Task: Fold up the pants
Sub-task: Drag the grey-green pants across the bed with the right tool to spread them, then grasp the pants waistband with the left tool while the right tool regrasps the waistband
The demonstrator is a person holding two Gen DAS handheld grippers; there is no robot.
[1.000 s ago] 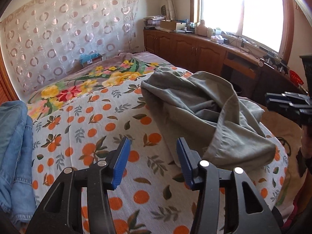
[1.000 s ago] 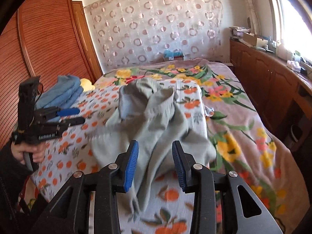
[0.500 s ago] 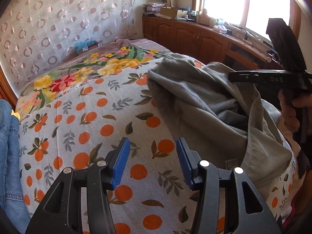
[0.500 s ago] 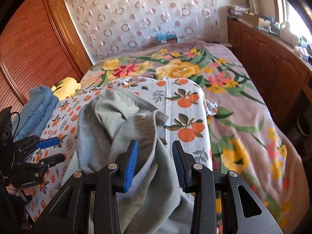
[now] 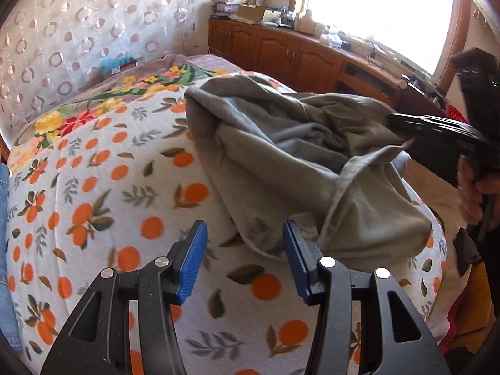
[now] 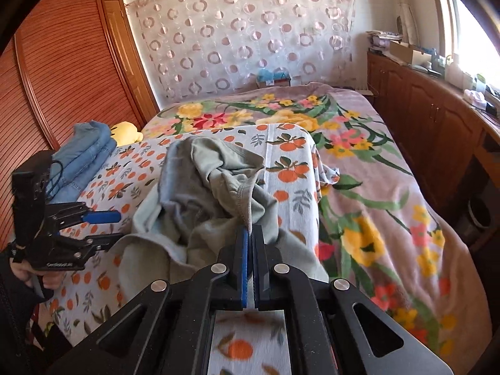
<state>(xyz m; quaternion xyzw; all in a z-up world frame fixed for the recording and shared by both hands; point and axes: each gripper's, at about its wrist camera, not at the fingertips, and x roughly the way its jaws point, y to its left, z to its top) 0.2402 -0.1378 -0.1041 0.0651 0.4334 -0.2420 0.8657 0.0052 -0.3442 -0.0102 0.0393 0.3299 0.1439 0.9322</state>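
Grey-green pants [image 5: 281, 156] [image 6: 203, 206] lie crumpled on the orange-print blanket [image 5: 109, 203] [image 6: 290, 162] of the bed. My right gripper [image 6: 249, 234] is shut on a hemmed edge of the pants, which rises into its blue pads. In the left wrist view the right gripper [image 5: 403, 134] pinches that same fabric edge from the right. My left gripper [image 5: 243, 250] stands open just above the blanket, at the near edge of the pants, nothing between its fingers. In the right wrist view the left gripper [image 6: 107, 228] hangs open to the left of the pants.
Folded blue jeans [image 6: 84, 156] and a yellow soft toy [image 6: 125, 131] lie at the bed's left side. A floral bedspread [image 6: 359, 187] covers the rest. Wooden cabinets [image 6: 437, 125] run along the right wall under the window; a wardrobe [image 6: 62, 78] stands left.
The right gripper moved forward over the pants and closed on a fabric edge. The left gripper came lower and nearer the pants' near edge, still open.
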